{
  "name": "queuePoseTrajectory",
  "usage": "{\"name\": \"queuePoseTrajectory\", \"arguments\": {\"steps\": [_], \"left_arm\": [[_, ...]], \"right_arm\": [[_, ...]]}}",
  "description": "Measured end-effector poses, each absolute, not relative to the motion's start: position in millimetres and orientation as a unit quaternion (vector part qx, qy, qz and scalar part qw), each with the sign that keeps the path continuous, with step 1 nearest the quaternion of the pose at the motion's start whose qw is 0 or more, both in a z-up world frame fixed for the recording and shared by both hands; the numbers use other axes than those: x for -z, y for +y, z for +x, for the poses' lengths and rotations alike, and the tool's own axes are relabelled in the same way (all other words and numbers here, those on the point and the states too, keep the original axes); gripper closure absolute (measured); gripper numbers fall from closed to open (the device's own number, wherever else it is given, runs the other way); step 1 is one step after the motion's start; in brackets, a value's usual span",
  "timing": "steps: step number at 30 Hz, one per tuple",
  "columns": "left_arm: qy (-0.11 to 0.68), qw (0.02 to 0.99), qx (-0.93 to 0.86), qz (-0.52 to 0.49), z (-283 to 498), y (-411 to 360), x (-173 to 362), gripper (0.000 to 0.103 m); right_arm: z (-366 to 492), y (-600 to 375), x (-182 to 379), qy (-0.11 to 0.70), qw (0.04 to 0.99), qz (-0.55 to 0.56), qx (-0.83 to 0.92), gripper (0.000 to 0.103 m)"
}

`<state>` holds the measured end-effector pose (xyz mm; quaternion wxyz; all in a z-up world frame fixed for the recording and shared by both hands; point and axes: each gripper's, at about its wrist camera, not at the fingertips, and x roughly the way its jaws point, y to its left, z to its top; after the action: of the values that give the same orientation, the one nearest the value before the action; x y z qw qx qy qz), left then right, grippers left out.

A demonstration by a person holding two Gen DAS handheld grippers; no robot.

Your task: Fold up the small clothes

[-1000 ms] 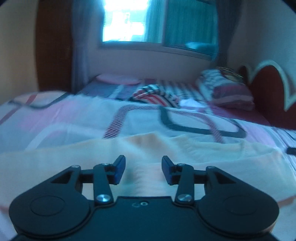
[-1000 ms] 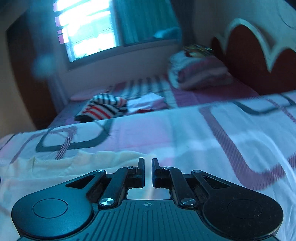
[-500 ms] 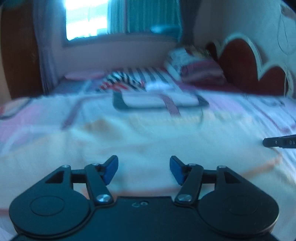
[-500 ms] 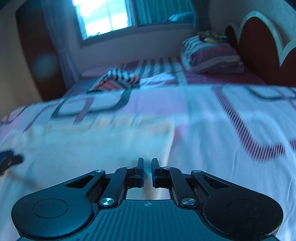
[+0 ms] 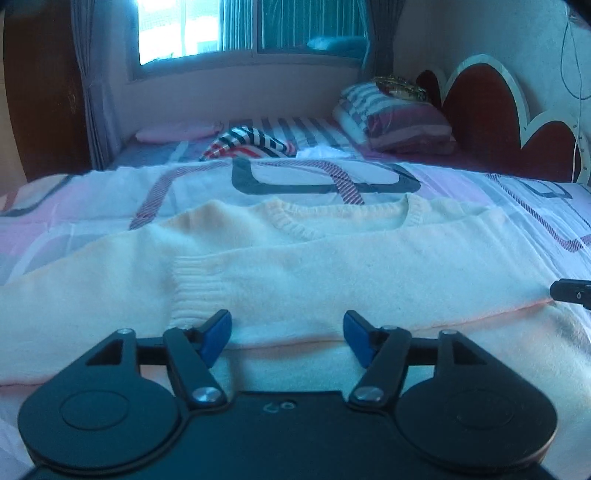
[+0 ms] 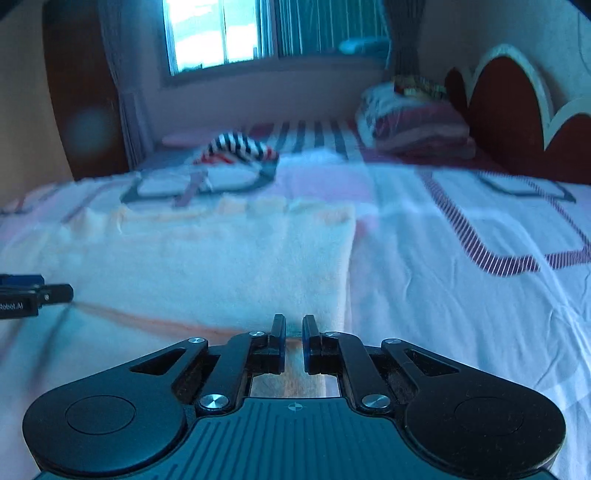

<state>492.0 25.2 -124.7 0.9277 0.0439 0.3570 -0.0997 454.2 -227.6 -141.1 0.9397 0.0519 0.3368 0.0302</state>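
A cream knitted sweater (image 5: 332, 273) lies flat on the bed, collar at the far side, one sleeve folded across the body with its ribbed cuff (image 5: 195, 291) near my left gripper. My left gripper (image 5: 287, 334) is open and empty, low over the sweater's near part. In the right wrist view the sweater (image 6: 221, 258) lies ahead and left. My right gripper (image 6: 293, 332) is nearly shut with a narrow gap, at the sweater's right near edge; whether it pinches cloth cannot be told. Each gripper's tip shows at the edge of the other's view (image 5: 570, 291) (image 6: 33, 295).
The bed has a white and pink patterned cover (image 6: 461, 277). A striped garment (image 5: 251, 146) lies further back. Stacked pillows (image 5: 399, 122) sit by the red headboard (image 5: 491, 110) at the right. A window (image 5: 240, 29) is on the far wall.
Both grippers swung round and settled facing the sweater squarely. My left gripper opened wider. My right gripper stayed nearly shut and moved to the sweater's right edge.
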Motion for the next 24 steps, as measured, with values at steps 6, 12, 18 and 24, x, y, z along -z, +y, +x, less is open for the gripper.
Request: {"name": "queuePoseTrajectory", "arguments": {"steps": [6, 12, 18, 24], "left_arm": [[0.355, 0.929, 0.099, 0.038, 481, 35, 122, 0.032], [0.369, 0.927, 0.063, 0.005, 450, 81, 126, 0.034], [0.363, 0.927, -0.039, -0.089, 422, 170, 117, 0.043], [0.327, 0.902, -0.151, -0.239, 408, 281, 112, 0.044]], "right_arm": [[439, -231, 143, 0.340, 0.938, 0.063, -0.017, 0.096], [404, -216, 139, 0.337, 0.937, 0.082, -0.029, 0.096], [397, -205, 131, 0.332, 0.938, 0.101, -0.030, 0.096], [413, -189, 132, 0.342, 0.933, 0.101, -0.046, 0.096]]}}
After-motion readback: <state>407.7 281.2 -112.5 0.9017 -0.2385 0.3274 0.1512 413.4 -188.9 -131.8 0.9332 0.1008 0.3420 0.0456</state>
